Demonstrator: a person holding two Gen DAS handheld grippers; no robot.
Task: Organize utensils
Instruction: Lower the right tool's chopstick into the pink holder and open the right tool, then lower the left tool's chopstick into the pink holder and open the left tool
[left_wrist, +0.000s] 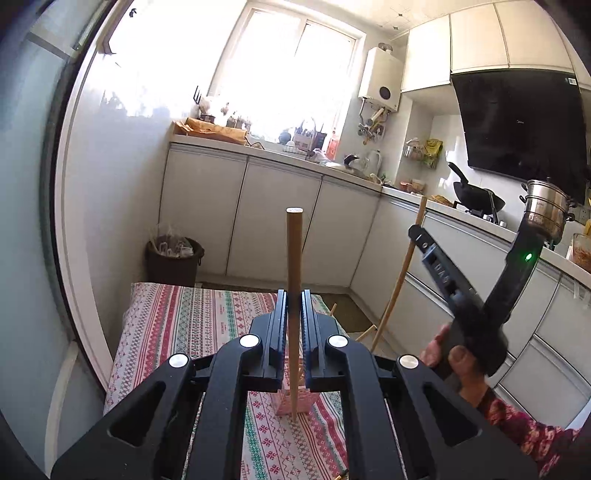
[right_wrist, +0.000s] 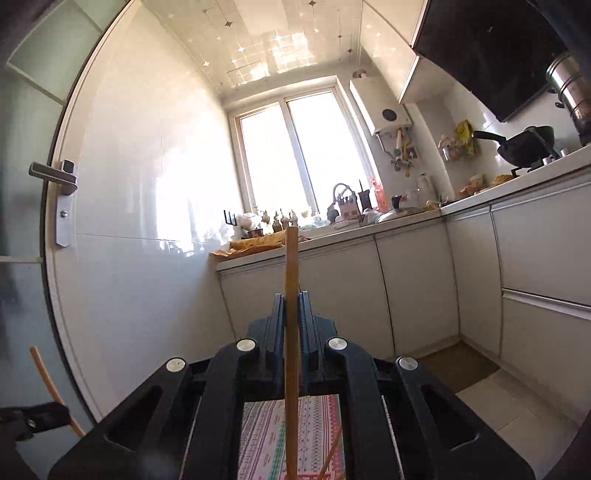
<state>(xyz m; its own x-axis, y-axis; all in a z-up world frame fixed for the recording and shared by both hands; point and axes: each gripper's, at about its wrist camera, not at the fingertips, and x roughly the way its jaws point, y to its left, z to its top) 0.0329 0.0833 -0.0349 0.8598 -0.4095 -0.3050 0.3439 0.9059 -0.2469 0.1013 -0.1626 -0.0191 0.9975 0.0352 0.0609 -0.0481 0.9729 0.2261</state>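
Note:
In the left wrist view my left gripper is shut on a wooden chopstick. The chopstick stands upright, and its lower end reaches down to a pink holder on the striped tablecloth. To the right a hand holds my right gripper raised and tilted, shut on a second chopstick. In the right wrist view that gripper clamps its chopstick upright above the cloth. The left gripper's tip with its chopstick shows at the lower left.
A brown waste bin stands beyond the table's far end. White cabinets run along the back and right, with a wok and a steel pot on the counter. A door handle is on the left. Another chopstick lies low beside the holder.

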